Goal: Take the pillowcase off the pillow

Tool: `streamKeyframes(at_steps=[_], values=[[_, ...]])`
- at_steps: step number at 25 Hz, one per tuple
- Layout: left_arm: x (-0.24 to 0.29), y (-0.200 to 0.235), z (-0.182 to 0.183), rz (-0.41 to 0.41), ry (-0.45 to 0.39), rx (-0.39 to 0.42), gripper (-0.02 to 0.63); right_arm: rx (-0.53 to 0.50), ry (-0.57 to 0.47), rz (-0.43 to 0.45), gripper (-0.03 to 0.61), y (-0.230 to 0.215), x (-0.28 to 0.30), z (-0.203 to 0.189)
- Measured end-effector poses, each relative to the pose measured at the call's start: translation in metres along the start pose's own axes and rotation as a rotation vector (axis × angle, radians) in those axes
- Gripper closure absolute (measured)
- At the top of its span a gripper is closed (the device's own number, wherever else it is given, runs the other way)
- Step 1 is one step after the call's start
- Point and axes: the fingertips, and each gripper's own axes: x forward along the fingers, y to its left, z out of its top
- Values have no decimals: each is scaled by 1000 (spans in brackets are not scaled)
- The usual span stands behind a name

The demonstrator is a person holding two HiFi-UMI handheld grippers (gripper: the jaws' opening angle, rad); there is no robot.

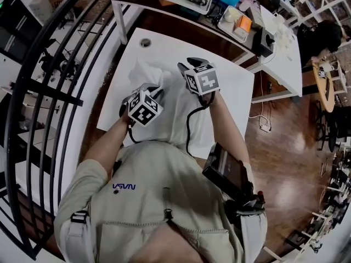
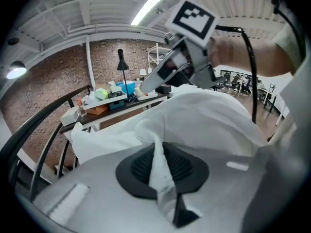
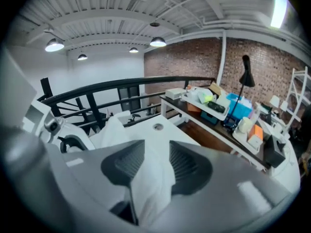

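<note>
Fingers (image 2: pixel 182 166) of the left gripper (image 2: pixel 158 165) and right gripper (image 3: pixel 153 168) pinch the pillowcase (image 1: pixel 175 111) over a white surface (image 1: pixel 164 45), near a black railing (image 3: pixel 146 81) and brick wall (image 3: pixel 194 57)

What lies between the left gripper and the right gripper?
Head view: only the bunched white pillowcase runs from the left gripper to the right gripper.

Matt white cloth pillowcase (image 1: pixel 173 111), smooth table (image 1: pixel 164 45)
</note>
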Motion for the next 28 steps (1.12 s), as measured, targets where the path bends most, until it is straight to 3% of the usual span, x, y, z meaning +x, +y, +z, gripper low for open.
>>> streamKeyframes(at_steps=[5,8,10,12,16,19,22,25,28], values=[[-22,-15,11,-15,-81,-18,578,-101,162,110,380,24,25,-17],[-37,-23,17,-26,-121,-13,581,-139,252,105,391,30,35,-33],[-52,-30,22,-25,-165,-18,583,-111,287,99,554,33,36,-44],[-70,-33,29,-18,-217,-31,584,-96,313,62,561,24,32,-53],[-100,-23,45,-16,-329,-65,589,-111,237,-65,565,-14,14,-43],[-115,-6,53,0,-393,-88,592,-70,245,-164,566,-45,-6,-52],[-123,15,51,10,-421,-162,594,-3,281,-262,566,-80,-29,-71],[-120,35,40,24,-417,-230,594,133,268,-265,566,-96,-43,-91],[-89,53,22,22,-359,-311,595,183,216,-238,568,-93,-37,-99]])
